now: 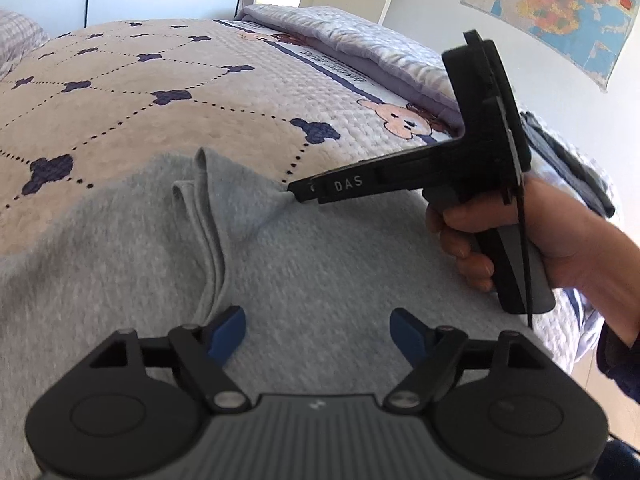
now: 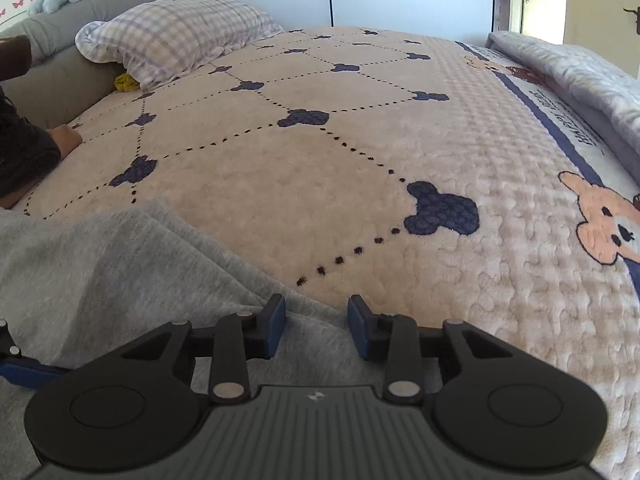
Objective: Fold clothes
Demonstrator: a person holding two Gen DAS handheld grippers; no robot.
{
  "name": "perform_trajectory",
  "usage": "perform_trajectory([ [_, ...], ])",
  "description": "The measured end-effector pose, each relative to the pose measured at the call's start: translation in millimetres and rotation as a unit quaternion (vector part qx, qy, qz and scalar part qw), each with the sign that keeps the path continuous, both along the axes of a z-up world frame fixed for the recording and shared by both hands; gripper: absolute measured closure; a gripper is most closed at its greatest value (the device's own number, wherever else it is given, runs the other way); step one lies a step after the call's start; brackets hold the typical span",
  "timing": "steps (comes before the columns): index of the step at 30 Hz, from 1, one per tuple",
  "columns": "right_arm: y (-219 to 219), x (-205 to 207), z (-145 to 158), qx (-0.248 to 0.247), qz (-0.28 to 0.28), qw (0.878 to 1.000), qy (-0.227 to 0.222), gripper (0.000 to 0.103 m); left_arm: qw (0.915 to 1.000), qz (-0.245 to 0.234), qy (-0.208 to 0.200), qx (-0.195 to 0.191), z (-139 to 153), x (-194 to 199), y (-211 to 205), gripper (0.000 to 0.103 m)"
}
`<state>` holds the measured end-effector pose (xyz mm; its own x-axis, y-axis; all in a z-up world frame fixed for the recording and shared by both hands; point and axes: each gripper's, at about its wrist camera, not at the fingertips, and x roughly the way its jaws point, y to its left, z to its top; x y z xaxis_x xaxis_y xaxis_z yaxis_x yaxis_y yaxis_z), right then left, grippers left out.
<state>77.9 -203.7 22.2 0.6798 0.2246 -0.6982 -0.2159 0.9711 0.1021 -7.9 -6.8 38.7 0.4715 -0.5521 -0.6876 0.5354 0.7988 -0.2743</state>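
Both grippers work over a grey garment (image 1: 320, 248) spread flat on the near part of the bed (image 2: 360, 160). From its own camera the left gripper (image 1: 318, 334) hangs above the grey cloth with its blue pads (image 1: 228, 330) spread wide and nothing between them; a raised fold runs up the cloth from beside the left pad.

From that same view the right gripper (image 1: 294, 192) comes in from the right, held by a hand (image 1: 532, 236) wrapped around its grip, knuckles toward the camera, with a dark sleeve at the wrist. Its body tilts so the fingers point down and to the left, and their tips meet the far edge of the garment, where the cloth puckers into a small peak.

Its own camera shows the right gripper (image 2: 316, 330) with jaws partly parted, the garment's edge lying between the pads; the cloth is not visibly squeezed. At that picture's left edge, the left gripper's blue pad (image 2: 24, 372) shows.
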Motion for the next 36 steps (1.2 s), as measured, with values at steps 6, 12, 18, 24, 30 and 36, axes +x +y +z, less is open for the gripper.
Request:
perform_trajectory([
  [6, -30.2, -47.3, 20.0, 0.078, -0.034, 0.996, -0.036, 0.065, 0.9985, -0.002, -0.027, -0.047, 18.6, -4.5, 5.4, 0.017],
  [12, -40.2, -134.3, 6.0, 0.086, 0.001, 0.996, -0.004, 0.062, 0.9989, -0.030, -0.017, 0.033, -7.3, -6.3, -15.3, 0.014],
  [18, -38.7, -179.4, 6.7, 0.063, 0.030, 0.998, 0.002, 0.061, 0.9964, -0.045, -0.028, 0.066, -5.3, -15.7, -16.4, 0.014],
  [24, -31.6, -194.2, 3.8, 0.033, 0.028, 0.999, -0.001, 0.059, 0.9905, -0.057, -0.057, 0.112, -4.7, -28.1, -23.6, 0.013],
  [30, -33.9, -201.0, 12.3, 0.033, 0.006, 0.999, -0.004, 0.059, 0.9963, 0.002, -0.053, 0.067, 12.8, -15.4, -15.8, 0.014],
  [36, -41.6, -199.7, 21.4, 0.049, -0.024, 0.998, -0.021, 0.058, 0.9985, 0.022, -0.049, 0.006, 21.7, 31.2, -47.5, 0.011],
])
